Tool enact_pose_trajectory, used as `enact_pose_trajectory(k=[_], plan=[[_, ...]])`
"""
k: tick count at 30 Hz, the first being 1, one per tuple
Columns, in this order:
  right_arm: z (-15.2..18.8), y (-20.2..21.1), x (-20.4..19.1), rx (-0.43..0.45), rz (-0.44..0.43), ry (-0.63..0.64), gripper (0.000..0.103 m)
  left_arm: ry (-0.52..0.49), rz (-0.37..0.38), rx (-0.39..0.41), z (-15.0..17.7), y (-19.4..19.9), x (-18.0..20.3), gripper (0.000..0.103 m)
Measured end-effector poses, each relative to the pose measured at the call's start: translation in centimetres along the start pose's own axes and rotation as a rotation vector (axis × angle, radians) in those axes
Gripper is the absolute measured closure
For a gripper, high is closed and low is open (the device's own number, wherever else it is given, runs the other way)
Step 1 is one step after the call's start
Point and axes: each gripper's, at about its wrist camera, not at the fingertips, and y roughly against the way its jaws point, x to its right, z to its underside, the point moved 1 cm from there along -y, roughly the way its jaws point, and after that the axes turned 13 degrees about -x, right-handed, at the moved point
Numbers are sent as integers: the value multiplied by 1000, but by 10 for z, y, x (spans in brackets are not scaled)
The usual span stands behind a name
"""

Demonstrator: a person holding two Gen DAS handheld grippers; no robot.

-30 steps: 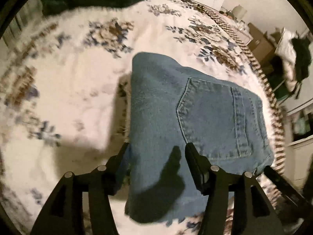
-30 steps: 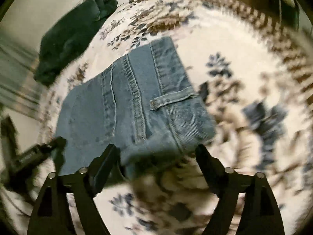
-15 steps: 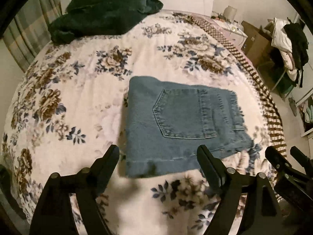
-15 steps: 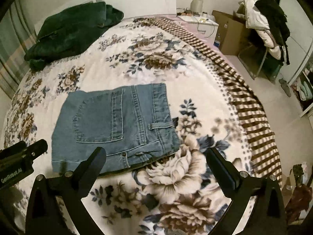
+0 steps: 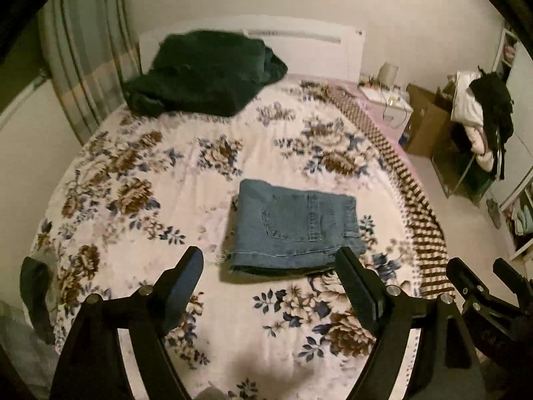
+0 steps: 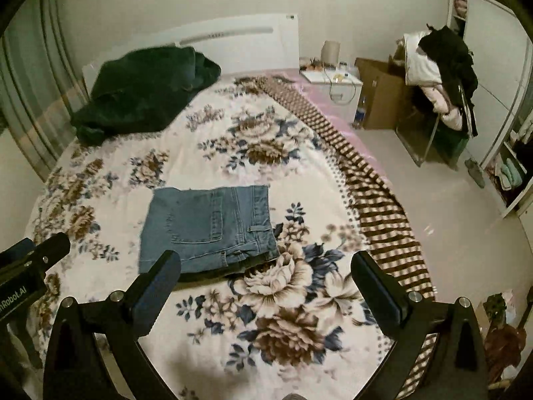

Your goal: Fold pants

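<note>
Floral bedspread [image 5: 213,173], compactly folded jeans [image 5: 293,230]

The right gripper [image 6: 266,276] hangs above the bed [image 6: 299,300] with its 2 fingers [image 6: 156,283] spread wide and nothing between them. Beyond the left finger lie the jeans [image 6: 206,226], folded into a compact rectangle on the floral blanket [image 6: 260,153], back pocket up. The left gripper [image 6: 30,263] shows at the left edge, apart from the jeans. A dark green cover [image 6: 140,90] is heaped near the headboard [image 6: 233,40]. A box [image 6: 379,96] and a clothes-laden chair [image 6: 436,76] stand to the right.
</note>
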Motion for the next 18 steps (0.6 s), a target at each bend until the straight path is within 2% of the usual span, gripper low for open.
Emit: enact_pose_trajectory(k=[10, 15, 18], plan=[[49, 171, 27, 148, -32, 56, 0, 10, -27, 145, 58, 138, 20, 23], [79, 246, 41, 217, -40, 90, 0, 34, -40, 196, 84, 183, 26, 23], [95, 280, 48, 228, -61, 102, 0, 62, -50, 213, 102, 207, 27, 23]])
